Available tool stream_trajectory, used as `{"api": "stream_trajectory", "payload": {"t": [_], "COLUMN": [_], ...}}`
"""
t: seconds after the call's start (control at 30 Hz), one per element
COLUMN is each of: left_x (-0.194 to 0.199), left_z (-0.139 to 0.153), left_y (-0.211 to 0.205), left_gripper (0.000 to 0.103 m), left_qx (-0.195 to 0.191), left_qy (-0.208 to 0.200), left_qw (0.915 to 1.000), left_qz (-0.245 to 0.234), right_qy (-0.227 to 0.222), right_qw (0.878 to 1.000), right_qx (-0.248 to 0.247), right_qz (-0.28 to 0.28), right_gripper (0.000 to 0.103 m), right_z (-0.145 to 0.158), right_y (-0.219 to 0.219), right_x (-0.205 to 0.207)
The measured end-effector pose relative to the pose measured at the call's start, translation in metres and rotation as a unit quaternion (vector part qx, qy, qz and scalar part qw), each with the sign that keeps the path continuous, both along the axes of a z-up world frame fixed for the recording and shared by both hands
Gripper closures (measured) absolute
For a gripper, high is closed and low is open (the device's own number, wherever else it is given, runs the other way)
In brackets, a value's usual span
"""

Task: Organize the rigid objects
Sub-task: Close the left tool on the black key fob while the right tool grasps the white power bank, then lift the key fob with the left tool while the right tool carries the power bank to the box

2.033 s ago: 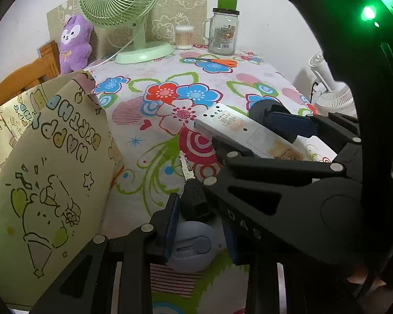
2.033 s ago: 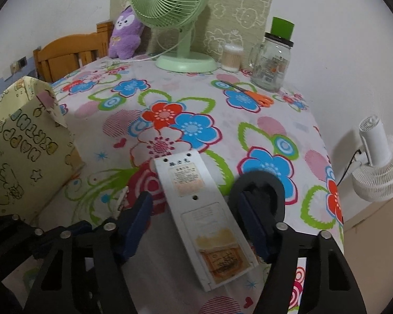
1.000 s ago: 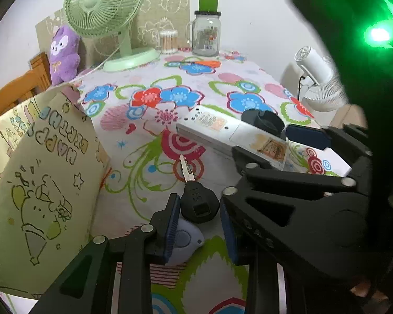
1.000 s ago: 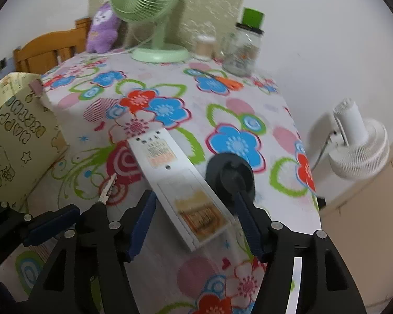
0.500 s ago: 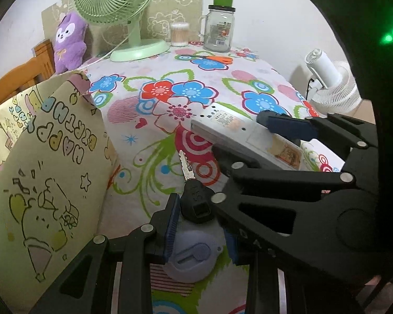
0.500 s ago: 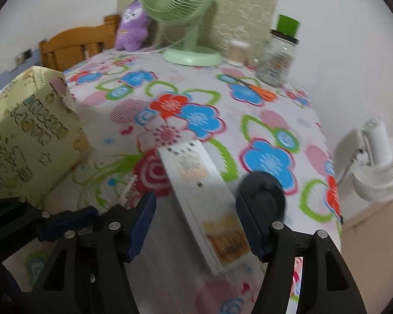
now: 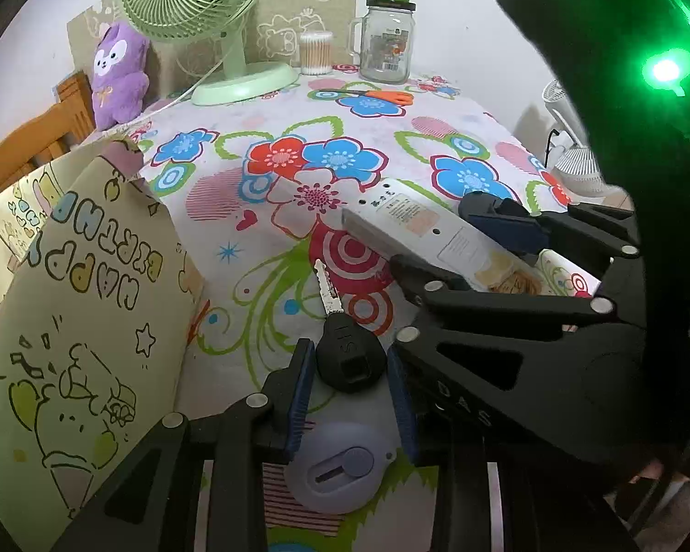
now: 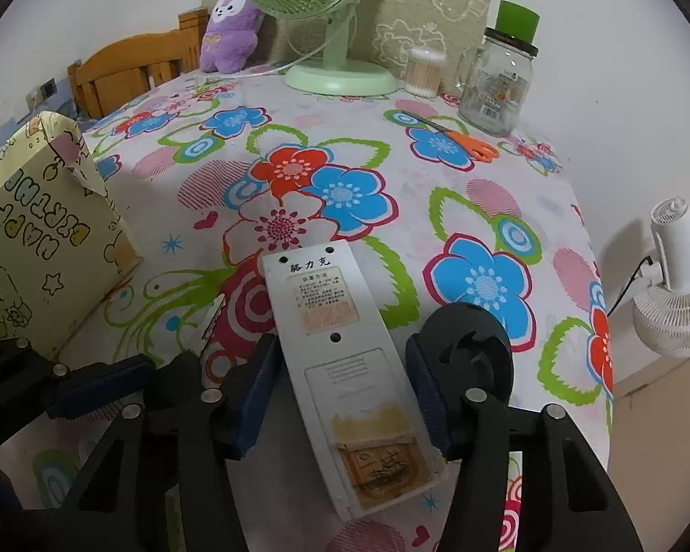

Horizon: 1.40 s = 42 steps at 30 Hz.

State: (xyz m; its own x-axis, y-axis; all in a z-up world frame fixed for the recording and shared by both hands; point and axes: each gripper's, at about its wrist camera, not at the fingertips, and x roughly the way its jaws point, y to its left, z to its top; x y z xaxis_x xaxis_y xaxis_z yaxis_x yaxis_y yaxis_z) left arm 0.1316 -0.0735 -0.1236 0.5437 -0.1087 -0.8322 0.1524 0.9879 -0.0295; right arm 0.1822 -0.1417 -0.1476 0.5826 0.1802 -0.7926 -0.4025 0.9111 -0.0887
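Flowered cloth (image 7: 391, 138) covers a table against a white wall.

Left wrist view: the left gripper (image 7: 350, 395) sits at 6 o'clock, its blue pads closed on a key fob (image 7: 342, 469), a grey-blue disc low between them. A key (image 7: 340, 340) with a black head lies just ahead of the pads, blade pointing to 12 o'clock. A gift bag (image 7: 83, 322) lettered "Happy Birthday" stands at 9 o'clock. The right gripper (image 7: 464, 248) fills 3 o'clock, straddling a white remote (image 7: 414, 225). At 12 o'clock stand a green fan (image 7: 207, 14), a cotton-swab tub (image 7: 316, 52) and a glass jar (image 7: 388, 41), with orange scissors (image 7: 382, 95) before them. A purple plush (image 7: 117, 73) sits at 10 o'clock beside a wooden chair (image 7: 32, 138).

Right wrist view: the right gripper (image 8: 345, 395) at 6 o'clock has just been closing its jaws, and the pads now press both long sides of the remote (image 8: 340, 368), which lies face down pointing to 12 o'clock. A black disc (image 8: 474, 359) lies just past the pad on the 3 o'clock side. The left gripper (image 8: 101, 386) shows at 8 o'clock, the bag (image 8: 37, 248) at 9 o'clock. Fan (image 8: 326, 9), jar (image 8: 501, 78) and scissors (image 8: 460, 138) stand toward 12 and 1 o'clock. A white floor fan (image 8: 676, 285) stands off the table at 3 o'clock.
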Motion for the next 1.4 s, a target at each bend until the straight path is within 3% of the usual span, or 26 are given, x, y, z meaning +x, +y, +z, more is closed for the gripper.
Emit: {"api": "stream_trajectory", "payload": {"t": [0.13,0.5,1.4], "left_x": [0.0,-0.017,-0.07], "left_z": [0.0,0.001,0.05], "left_y": [0.0,-0.006,-0.012], "left_gripper": [0.071,0.071,0.071], "left_qx": [0.002,0.004,0.038], "left_qy": [0.002,0.005,-0.064], "left_qw": [1.0,1.0,0.997], "left_qz": [0.001,-0.004,-0.021], "right_qy": [0.012,0.022,-0.031], "right_qw": [1.0,0.997,0.995], "right_qx": [0.028,0.062,0.073], "right_qz": [-0.002,-0.028,-0.057], "right_gripper": [0.055,0.055,0.055], "right_z": [0.004,0.013,0.064], "right_y": [-0.007,-0.017,-0.021], "right_x": [-0.008,-0.039,-0.104]}}
